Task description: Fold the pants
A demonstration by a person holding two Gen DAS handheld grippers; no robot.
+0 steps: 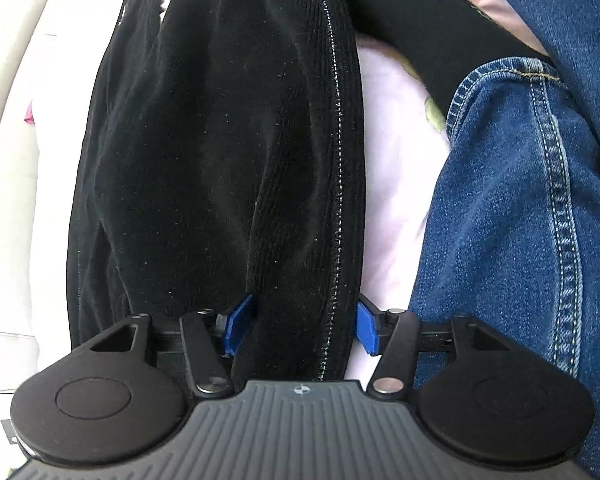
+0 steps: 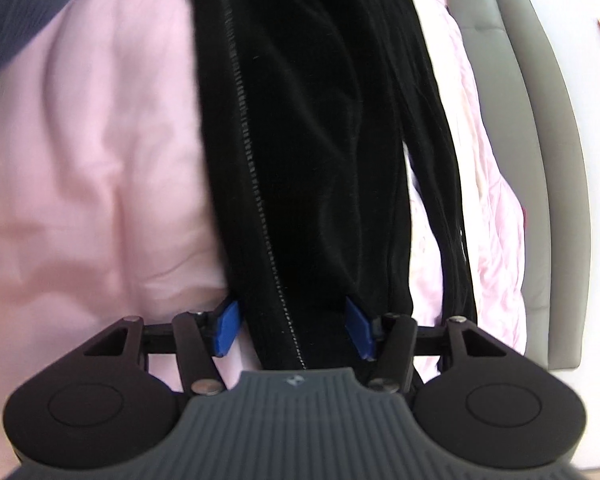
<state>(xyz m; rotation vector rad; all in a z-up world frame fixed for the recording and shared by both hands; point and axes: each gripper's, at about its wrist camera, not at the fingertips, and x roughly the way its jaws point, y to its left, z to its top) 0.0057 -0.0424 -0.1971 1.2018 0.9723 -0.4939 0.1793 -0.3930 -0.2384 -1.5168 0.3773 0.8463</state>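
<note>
Black velvety pants with a pale stitched side seam hang lengthwise over a pink bedsheet. In the left wrist view my left gripper is shut on a thick bunch of this cloth, which fills the space between its blue pads. In the right wrist view the same black pants run away from my right gripper, whose blue pads hold a gathered fold, seam included. The cloth lies against the right pad and meets the left pad near its tip.
A person's leg in blue jeans with a black sock rests on the sheet right of the pants. The pink sheet is rumpled. A grey padded bed edge runs along the right. White furniture stands at the left.
</note>
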